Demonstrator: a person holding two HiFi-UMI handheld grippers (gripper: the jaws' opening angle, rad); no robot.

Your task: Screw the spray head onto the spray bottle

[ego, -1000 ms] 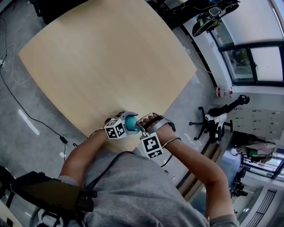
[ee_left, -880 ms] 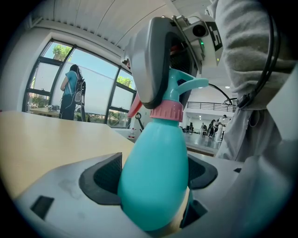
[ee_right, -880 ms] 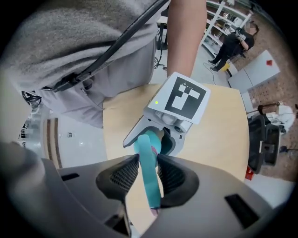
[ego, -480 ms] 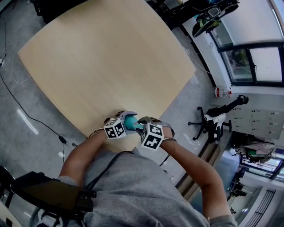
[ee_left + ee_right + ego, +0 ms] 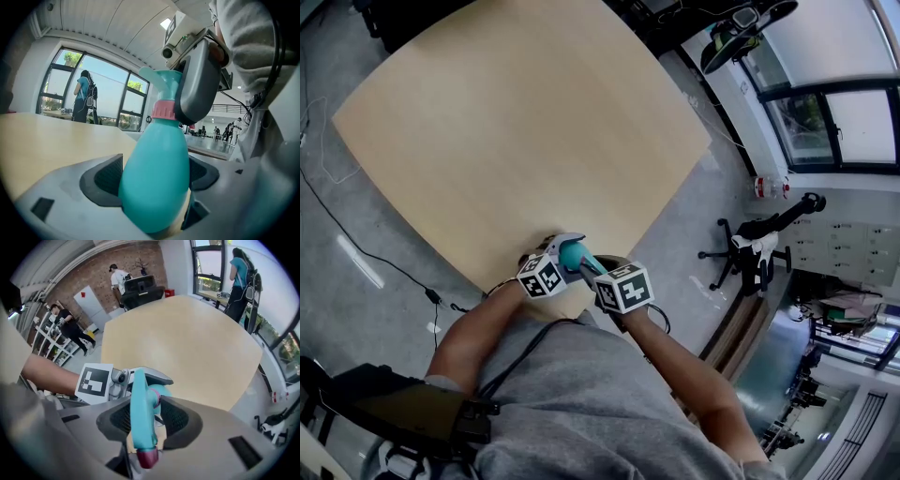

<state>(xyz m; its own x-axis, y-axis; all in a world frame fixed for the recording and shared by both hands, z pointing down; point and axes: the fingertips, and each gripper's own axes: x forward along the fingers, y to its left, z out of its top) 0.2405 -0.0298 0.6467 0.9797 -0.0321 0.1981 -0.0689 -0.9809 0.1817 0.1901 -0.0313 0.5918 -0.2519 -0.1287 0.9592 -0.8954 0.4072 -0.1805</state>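
In the left gripper view a teal spray bottle (image 5: 154, 173) stands upright between my left gripper's (image 5: 154, 174) pads, which are shut on its belly. A pink collar (image 5: 164, 110) rings its neck, and the teal spray head (image 5: 158, 78) sits on top. In the right gripper view my right gripper (image 5: 146, 420) points down and is shut on the spray head (image 5: 139, 404), whose pink nozzle (image 5: 147, 458) points toward the camera. In the head view both grippers meet at the bottle (image 5: 574, 254) over the table's near edge, left gripper (image 5: 557, 265) to the left of the right gripper (image 5: 596, 274).
The pale wooden table (image 5: 516, 122) stretches away from the grippers. A floor stand on wheels (image 5: 741, 253) is at the right, and cables (image 5: 356, 246) lie on the floor at the left. A person (image 5: 84, 96) stands by the window, others (image 5: 70, 326) near the shelves.
My right gripper has rolled about the spray head; its marker cube has swung up and closer to the left gripper. The left gripper and the bottle have stayed put.
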